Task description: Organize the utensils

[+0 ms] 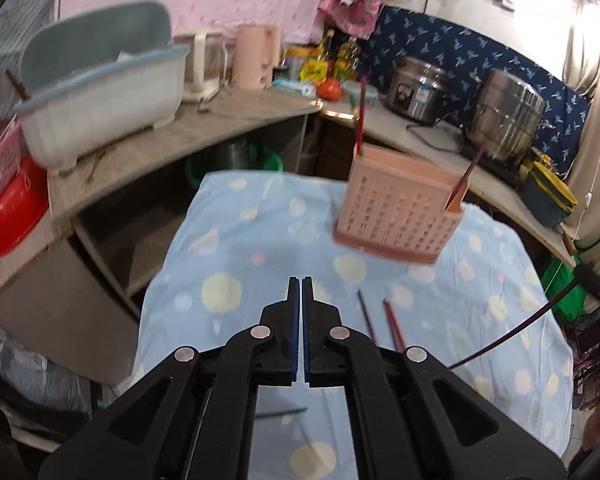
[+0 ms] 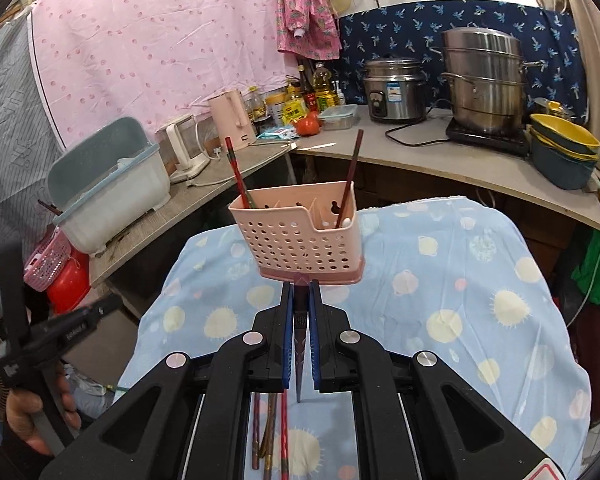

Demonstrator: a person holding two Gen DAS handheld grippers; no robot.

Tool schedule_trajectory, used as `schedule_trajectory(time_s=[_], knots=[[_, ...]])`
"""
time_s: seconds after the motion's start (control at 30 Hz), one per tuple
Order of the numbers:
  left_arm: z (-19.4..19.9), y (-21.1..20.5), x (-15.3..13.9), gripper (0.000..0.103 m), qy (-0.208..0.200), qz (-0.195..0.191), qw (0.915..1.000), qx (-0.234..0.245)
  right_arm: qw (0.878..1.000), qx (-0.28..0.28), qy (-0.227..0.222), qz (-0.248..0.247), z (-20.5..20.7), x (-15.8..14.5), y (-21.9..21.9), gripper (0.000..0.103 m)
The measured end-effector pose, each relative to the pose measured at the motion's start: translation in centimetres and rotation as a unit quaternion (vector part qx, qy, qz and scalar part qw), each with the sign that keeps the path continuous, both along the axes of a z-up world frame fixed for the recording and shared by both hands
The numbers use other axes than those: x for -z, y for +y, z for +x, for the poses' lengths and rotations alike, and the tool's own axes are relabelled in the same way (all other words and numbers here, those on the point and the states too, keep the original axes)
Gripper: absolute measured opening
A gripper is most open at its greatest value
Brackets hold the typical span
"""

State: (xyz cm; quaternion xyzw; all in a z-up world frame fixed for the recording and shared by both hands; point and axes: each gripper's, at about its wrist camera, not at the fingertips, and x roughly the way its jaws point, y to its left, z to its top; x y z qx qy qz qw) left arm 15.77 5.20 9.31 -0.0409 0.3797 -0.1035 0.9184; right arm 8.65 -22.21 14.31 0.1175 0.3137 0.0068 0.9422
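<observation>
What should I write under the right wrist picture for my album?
Right tongs grip a chopstick before the pink holder, more chopsticks waiting on the cloth.

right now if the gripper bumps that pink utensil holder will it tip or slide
The pink utensil holder looks like thin perforated plastic, so probably light and apt to slide on the cloth. Holding only a few chopsticks, it may tip easily.

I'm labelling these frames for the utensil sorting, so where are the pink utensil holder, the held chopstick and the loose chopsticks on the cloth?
pink utensil holder [image 2: 300, 240]: right wrist view, perforated front wall.
held chopstick [image 2: 300, 332]: right wrist view, shaft between the fingers of the right hand-held gripper [image 2: 300, 292].
loose chopsticks [image 1: 392, 322]: left wrist view, middle of the red one.
</observation>
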Motion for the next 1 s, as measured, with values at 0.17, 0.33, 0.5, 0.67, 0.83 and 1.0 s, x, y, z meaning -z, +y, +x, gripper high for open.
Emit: schedule_trajectory(time_s=[0.17,0.33,0.5,0.67,0.83,1.0], knots=[[-1.6,0.5,4.3,0.002,0.041,0.033,0.9986,0.008,1.0,0.003,0.001,0.004,-1.3,-0.3,0.1,0.007],[-3.6,1.5,7.6,0.002,0.078,0.044,0.9959,0.012,1.0,0.01,0.0,0.009,-2.4,-0.4,-0.1,0.007],[-4.3,1.0,11.1,0.002,0.116,0.051,0.9917,0.02,1.0,0.01,0.002,0.012,-2.6,-0.2,0.0,0.007],[-3.2,-0.2,13.1,0.002,0.133,0.051,0.9896,0.02,1.0,0.009,0.003,0.012,-2.7,-0.1,0.1,0.007],[-1.1,-1.4,13.5,0.002,0.123,0.056,0.9907,0.018,1.0,0.011,0.003,0.014,-2.7,0.0,0.1,0.007],[1.5,-2.8,13.5,0.002,0.113,0.055,0.992,0.006,1.0,0.013,0.003,0.018,-2.7,0.0,-0.1,0.007]])
